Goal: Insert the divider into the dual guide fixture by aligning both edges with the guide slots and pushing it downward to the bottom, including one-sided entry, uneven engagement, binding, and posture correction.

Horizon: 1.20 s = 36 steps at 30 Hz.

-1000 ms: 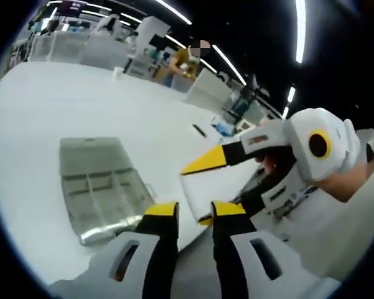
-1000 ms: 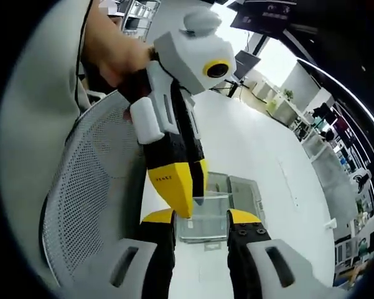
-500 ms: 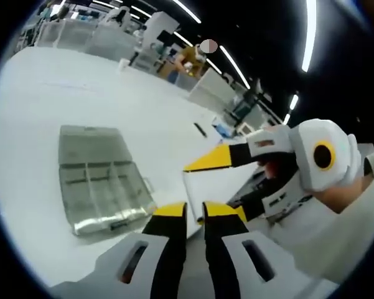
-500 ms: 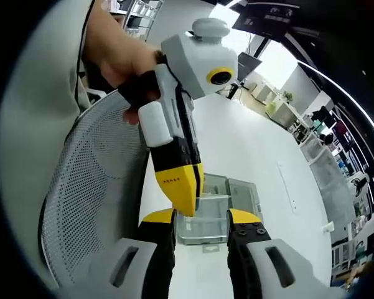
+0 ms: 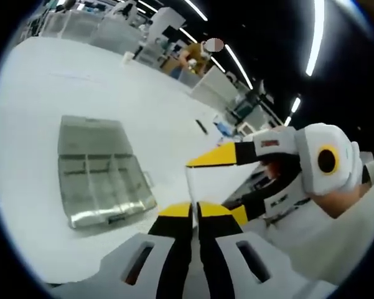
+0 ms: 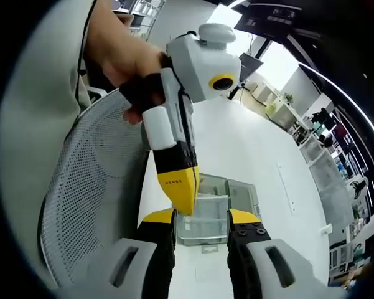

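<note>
The divider, a thin pale sheet, hangs in the air above the white table. My right gripper is shut on it, its jaws wide apart with the divider spanning them. In the left gripper view the right gripper comes in from the right. My left gripper has its jaws nearly together, pinching the sheet's near edge. Its yellow tip, the left gripper, meets the sheet's upper edge from above. The clear guide fixture lies flat on the table, apart from the divider, and the fixture sits beyond the sheet.
A grey mesh chair back stands close on the left. A hand grips the left gripper's handle. The white table spreads wide around the fixture, with a small dark item on it. Desks and a person stand far behind.
My left gripper's jaws have closed from a clear gap to nearly touching, onto the divider's edge. The right gripper keeps its hold. Both views have shifted slightly.
</note>
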Each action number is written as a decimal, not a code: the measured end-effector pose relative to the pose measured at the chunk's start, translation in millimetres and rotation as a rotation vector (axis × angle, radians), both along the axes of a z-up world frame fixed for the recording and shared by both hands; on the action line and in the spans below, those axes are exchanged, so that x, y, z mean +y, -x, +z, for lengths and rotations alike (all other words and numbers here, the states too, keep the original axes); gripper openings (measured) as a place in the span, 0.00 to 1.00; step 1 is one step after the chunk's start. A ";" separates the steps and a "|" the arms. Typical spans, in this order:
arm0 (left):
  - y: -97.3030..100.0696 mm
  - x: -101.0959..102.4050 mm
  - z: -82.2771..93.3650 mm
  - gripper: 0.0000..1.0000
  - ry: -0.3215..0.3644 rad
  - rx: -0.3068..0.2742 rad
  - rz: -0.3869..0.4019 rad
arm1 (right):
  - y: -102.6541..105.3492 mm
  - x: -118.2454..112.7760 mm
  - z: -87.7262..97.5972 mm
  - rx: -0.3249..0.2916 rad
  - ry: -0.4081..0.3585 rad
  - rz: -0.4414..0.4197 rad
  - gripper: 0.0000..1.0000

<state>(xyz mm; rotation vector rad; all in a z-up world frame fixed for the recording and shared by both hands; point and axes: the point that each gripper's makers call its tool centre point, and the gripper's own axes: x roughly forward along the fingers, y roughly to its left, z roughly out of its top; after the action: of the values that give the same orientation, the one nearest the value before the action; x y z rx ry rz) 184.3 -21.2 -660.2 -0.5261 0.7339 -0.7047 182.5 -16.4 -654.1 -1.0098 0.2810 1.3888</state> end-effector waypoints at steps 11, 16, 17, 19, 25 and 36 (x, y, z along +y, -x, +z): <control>1.3 0.5 -2.0 0.00 0.026 0.039 0.021 | 0.7 0.7 -2.3 -0.006 0.017 0.011 0.28; 1.6 1.9 -3.8 0.00 0.025 0.043 0.020 | -2.2 -3.0 -3.4 -0.028 0.053 0.022 0.29; 1.1 2.2 -2.9 0.00 0.034 0.042 0.024 | -1.4 -2.7 -3.7 -0.017 0.046 0.017 0.31; 1.1 2.7 -2.5 0.00 0.039 0.041 0.025 | -2.2 -2.0 -2.4 -0.005 0.030 0.003 0.34; 1.8 3.7 -2.8 0.00 0.044 0.027 0.022 | -4.4 -4.2 -2.7 0.002 0.040 -0.004 0.33; 2.6 0.9 1.3 0.00 0.046 -0.016 0.003 | -6.1 -11.4 -4.6 0.048 0.054 -0.001 0.30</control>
<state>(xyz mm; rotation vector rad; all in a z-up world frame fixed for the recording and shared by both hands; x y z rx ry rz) 181.7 -20.3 -658.9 -0.5627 0.7033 -0.7235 188.6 -27.8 -658.7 -1.0214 0.3561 1.4122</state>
